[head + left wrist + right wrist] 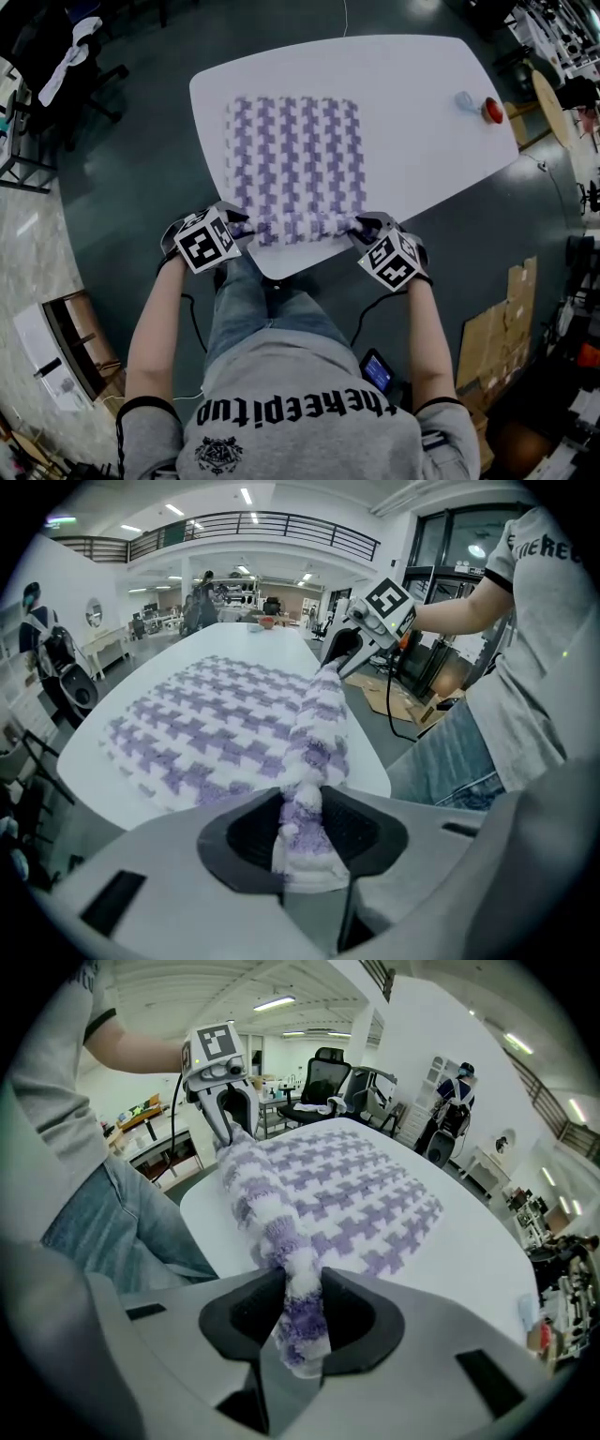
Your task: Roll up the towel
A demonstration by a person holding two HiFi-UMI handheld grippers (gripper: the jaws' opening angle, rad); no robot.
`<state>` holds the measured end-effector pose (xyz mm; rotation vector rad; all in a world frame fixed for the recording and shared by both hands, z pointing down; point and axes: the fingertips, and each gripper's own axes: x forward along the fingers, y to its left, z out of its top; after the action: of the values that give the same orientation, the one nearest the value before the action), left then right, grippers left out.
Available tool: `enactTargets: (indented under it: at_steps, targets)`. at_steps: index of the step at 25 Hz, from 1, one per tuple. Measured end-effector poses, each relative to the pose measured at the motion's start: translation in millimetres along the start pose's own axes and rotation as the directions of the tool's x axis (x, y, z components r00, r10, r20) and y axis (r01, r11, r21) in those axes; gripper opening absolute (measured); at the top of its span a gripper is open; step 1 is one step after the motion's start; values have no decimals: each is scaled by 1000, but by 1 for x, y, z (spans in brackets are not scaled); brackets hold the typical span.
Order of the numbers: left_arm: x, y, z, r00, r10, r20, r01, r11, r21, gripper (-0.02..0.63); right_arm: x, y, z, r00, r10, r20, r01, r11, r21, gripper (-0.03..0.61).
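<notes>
A grey short-sleeved T-shirt [309,408] with black sleeve trim and black lettering is worn over blue jeans [246,305]. The grey left gripper [242,225] and right gripper [361,225] are topped by black-and-white marker cubes. Black cables [194,323] are attached.

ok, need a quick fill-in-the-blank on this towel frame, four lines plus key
1. The purple-and-white houndstooth fabric towel lies on a ____ rounded table.
2. Its rolled part runs along the table edge ____ the person.
3. The left tongs and right tongs each grip one ____ of that rolled part.
4. In the head view, a red round object sits near the table's ____ edge.
Missing: white; nearest; end; right
</notes>
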<state>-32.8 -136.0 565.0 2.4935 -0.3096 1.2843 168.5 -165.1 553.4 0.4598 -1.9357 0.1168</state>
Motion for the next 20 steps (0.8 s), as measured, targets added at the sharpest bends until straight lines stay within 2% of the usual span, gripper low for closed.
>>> enactTargets:
  at_steps: [6, 11, 15, 20]
  targets:
    - [13, 41, 8, 1000, 18, 8, -18, 1000, -20, 117, 22, -36, 6, 1000, -8, 2, 8, 1000, 10, 114]
    - [13, 56, 8, 999, 43, 23, -42, 998, -37, 117, 29, -44, 11, 1000, -16, -2, 16, 1000, 9, 115]
    - [10, 64, 12, 997, 74, 6, -73, 995, -64, 117, 29, -50, 11, 1000, -23, -14, 23, 1000, 6, 115]
    - [21, 71, 10, 996, 93, -6, -93, 994, -52, 117, 42, -54, 6, 999, -26, -40, 26, 1000, 1, 114]
